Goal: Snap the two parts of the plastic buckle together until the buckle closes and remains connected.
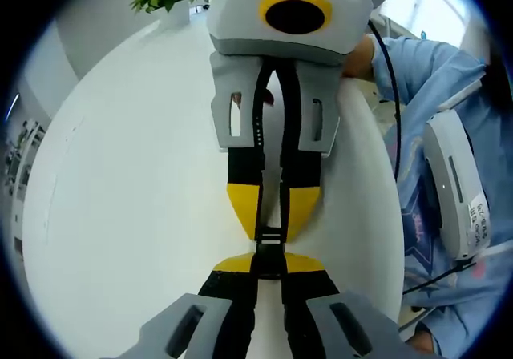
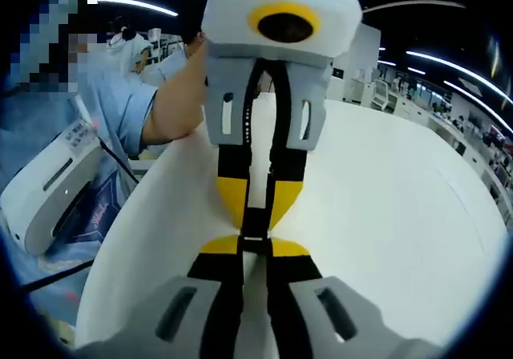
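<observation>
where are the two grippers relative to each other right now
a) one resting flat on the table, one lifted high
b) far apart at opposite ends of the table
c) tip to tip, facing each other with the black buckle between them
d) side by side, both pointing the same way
c: in the left gripper view, the left gripper meets the right gripper nose to nose, with the black buckle pinched between their yellow tips above the white table.

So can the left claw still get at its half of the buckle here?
Probably yes: the left claw already looks shut on the black buckle, tip to tip with the right claw above the white table; nothing in between.
</observation>
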Tool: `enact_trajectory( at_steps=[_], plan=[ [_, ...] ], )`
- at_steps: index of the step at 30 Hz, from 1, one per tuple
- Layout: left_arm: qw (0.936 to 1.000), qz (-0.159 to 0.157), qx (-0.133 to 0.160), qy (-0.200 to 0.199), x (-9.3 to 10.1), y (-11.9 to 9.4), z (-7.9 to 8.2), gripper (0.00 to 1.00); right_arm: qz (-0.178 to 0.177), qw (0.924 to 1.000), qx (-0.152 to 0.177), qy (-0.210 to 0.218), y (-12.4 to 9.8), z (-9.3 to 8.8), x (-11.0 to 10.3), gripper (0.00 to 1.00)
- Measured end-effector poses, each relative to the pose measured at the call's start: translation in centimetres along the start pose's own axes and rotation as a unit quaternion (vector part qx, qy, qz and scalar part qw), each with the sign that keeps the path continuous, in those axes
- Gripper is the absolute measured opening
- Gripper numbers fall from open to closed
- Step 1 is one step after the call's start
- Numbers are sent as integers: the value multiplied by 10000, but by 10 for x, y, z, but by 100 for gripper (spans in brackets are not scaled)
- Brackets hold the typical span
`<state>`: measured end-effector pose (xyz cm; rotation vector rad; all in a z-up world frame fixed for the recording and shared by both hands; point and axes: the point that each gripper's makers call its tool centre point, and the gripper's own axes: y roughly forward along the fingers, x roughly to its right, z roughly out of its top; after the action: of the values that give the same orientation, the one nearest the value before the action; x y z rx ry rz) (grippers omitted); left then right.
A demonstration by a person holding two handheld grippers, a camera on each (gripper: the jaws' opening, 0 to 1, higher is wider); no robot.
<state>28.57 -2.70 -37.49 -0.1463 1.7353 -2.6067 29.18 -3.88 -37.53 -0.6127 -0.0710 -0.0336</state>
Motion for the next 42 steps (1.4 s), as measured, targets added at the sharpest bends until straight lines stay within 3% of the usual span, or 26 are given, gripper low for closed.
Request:
enact_trajectory(
  at_steps=[15, 23, 30, 42],
  plan=[
    [10000, 54, 1, 55, -4, 3, 3, 9, -49, 9999, 64, 59, 1, 1, 1, 10],
    [9995, 30, 302, 97, -4, 7, 8, 10, -96, 9999, -71, 125, -1, 0, 0, 10],
    [9963, -37, 778, 370, -4, 8, 8, 11, -88, 9999, -91, 111, -2, 0, 0, 10],
    [9953, -92, 871, 425, -1, 8, 1, 12, -89, 9999, -72, 77, -1, 0, 0, 10]
  ],
)
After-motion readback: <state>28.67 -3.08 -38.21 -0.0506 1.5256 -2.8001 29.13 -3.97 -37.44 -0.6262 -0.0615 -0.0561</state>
